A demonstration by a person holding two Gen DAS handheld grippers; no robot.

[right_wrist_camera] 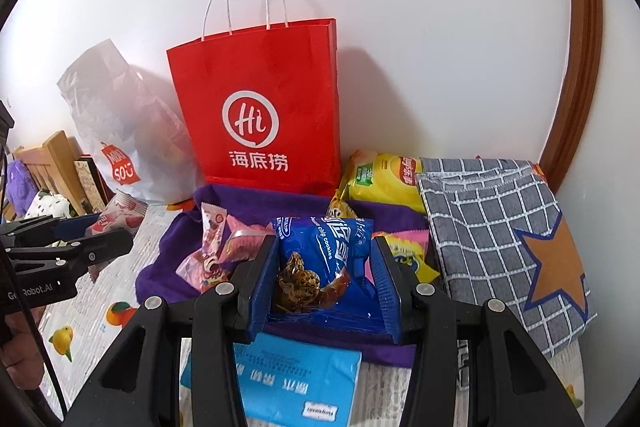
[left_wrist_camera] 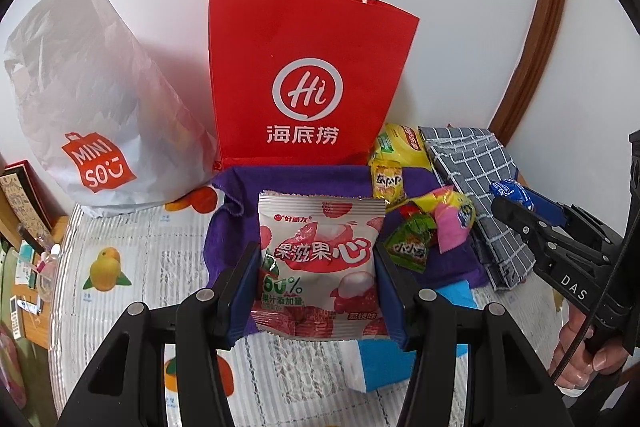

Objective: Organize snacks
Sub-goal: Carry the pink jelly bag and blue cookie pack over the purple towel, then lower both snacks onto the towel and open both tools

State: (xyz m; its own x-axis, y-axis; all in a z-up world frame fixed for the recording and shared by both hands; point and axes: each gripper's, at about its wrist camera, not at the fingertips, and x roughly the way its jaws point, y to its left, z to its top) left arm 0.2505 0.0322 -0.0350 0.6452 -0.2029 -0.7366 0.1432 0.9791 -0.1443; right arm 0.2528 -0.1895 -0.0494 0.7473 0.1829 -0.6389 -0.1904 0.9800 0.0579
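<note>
Left gripper [left_wrist_camera: 316,291] clamps lychee gummy pack [left_wrist_camera: 320,263] between fingers. Right gripper [right_wrist_camera: 326,283] clamps blue cookie pack [right_wrist_camera: 324,251]. Red bag [left_wrist_camera: 304,79] beyond fingertips.

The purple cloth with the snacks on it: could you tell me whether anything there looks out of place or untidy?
The loose snack packets lie jumbled at odd angles on the purple cloth, which is itself rumpled. Nothing looks spilled or torn.
</note>
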